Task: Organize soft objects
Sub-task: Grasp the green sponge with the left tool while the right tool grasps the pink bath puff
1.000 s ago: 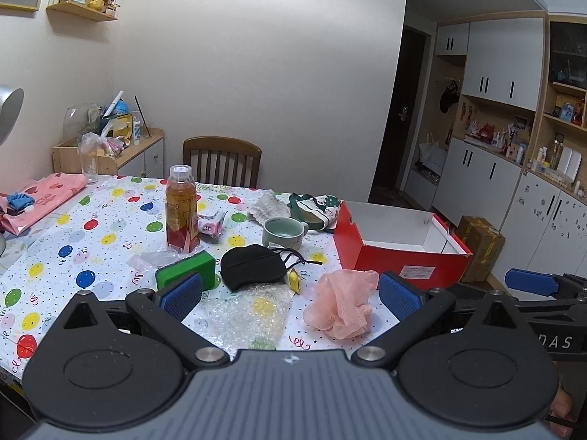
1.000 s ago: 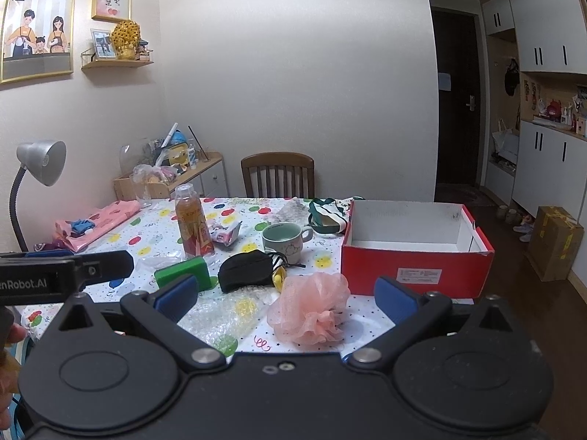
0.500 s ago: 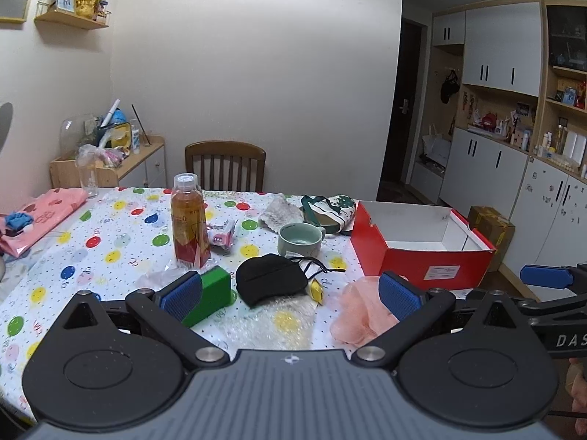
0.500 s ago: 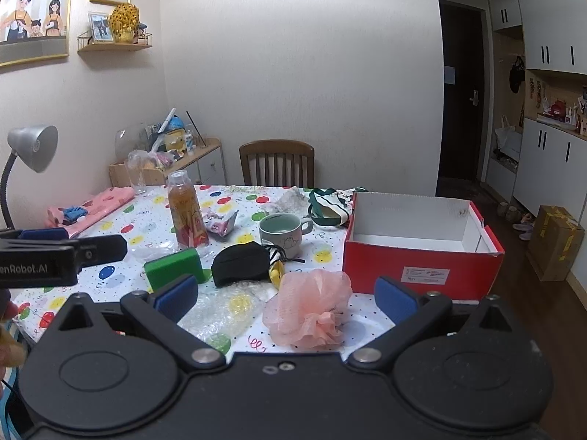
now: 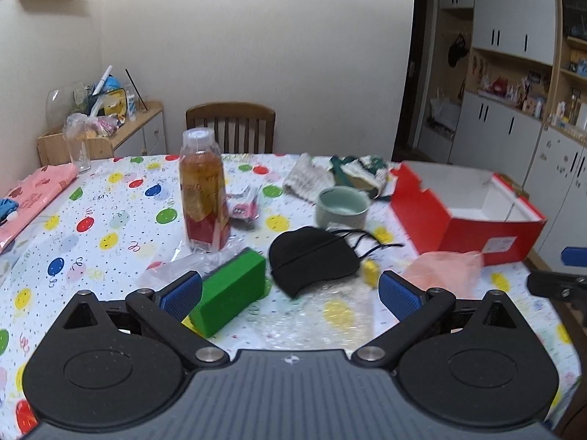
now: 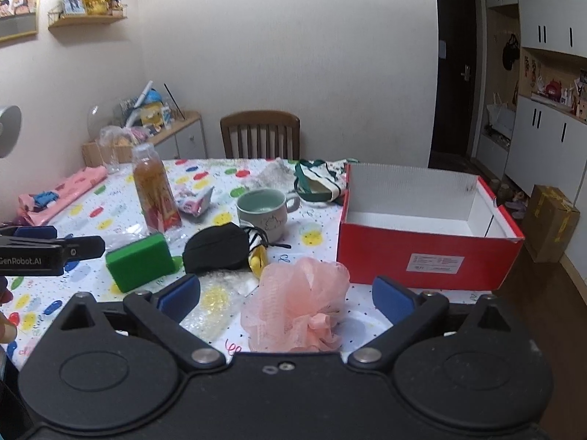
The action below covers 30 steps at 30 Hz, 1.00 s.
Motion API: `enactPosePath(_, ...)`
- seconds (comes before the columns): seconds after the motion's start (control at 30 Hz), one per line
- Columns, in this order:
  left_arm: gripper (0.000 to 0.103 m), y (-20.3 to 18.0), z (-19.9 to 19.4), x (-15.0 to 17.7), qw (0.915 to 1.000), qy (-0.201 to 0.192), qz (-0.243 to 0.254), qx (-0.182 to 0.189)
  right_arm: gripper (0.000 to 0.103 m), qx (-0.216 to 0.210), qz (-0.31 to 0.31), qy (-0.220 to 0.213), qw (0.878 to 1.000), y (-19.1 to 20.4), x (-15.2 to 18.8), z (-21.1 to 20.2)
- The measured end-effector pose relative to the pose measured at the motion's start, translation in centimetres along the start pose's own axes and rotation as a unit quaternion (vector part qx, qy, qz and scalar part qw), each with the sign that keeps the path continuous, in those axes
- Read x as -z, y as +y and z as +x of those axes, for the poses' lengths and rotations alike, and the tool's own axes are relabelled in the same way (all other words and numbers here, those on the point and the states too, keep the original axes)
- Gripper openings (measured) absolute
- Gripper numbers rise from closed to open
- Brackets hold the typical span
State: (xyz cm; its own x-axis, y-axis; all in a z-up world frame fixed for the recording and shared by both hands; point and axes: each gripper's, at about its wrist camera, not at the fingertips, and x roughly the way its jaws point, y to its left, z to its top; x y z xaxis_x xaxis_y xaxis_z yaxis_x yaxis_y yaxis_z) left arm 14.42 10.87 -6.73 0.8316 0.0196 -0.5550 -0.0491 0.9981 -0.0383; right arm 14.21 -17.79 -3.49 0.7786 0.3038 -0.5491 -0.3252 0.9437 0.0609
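Observation:
A pink mesh bath pouf (image 6: pixel 299 306) lies on the table's near edge, between the fingers of my open right gripper (image 6: pixel 286 299); it shows in the left wrist view (image 5: pixel 444 269) too. A black face mask (image 5: pixel 312 258) (image 6: pixel 216 247) and a green sponge (image 5: pixel 231 293) (image 6: pixel 139 262) lie just ahead of my open, empty left gripper (image 5: pixel 290 295). A sheet of bubble wrap (image 5: pixel 326 311) lies under the left gripper. An open, empty red box (image 6: pixel 425 234) (image 5: pixel 466 216) stands at the right.
A juice bottle (image 5: pixel 203 198), a green mug (image 6: pixel 262 212), a snack wrapper (image 5: pixel 244 209), a striped cloth (image 6: pixel 319 179) and a knitted cloth (image 5: pixel 302 179) sit further back on the balloon-print tablecloth (image 5: pixel 91 216). A pink garment (image 5: pixel 33 194) lies at the left. A wooden chair (image 6: pixel 260 134) stands behind.
Both grippers have moved forward and lower over the table. The left one has swung left, so the mask and sponge are now between its fingers; the right one now frames the pouf.

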Motion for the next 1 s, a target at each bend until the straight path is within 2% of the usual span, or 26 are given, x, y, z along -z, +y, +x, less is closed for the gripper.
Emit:
enactPosePath(0.17,0.103,1.8,3.6,-0.6,0.9995,0.017,0.025,-0.005,0.100,0.008,0.000,0.034,0.999,0.1,-0.2,3.2)
enactPosePath(0.3,0.102,2.5,6.5,-1.0,0.9981,0.033,0.052,-0.003,0.096,0.011,0.003,0.062,0.998,0.3,-0.5,5.9)
enactPosePath(0.6,0.099,3.8,11.6,-1.3,0.9956,0.059,0.073,0.006,0.096,0.045,0.005,0.107,0.993,1.3,-0.7,11.3)
enactPosePath(0.7,0.092,3.8,12.7,-1.1,0.9942,0.064,0.086,0.006,0.096,0.060,0.008,0.131,0.990,1.0,-0.2,13.1)
enactPosePath(0.73,0.086,3.9,13.1,-1.0,0.9938,0.066,0.089,0.007,0.096,0.063,0.011,0.140,0.988,0.9,0.1,13.7)
enactPosePath(1.0,0.061,4.7,15.7,-0.1,0.9896,0.107,0.096,0.011,0.093,0.056,0.008,0.185,0.981,1.2,1.9,16.2)
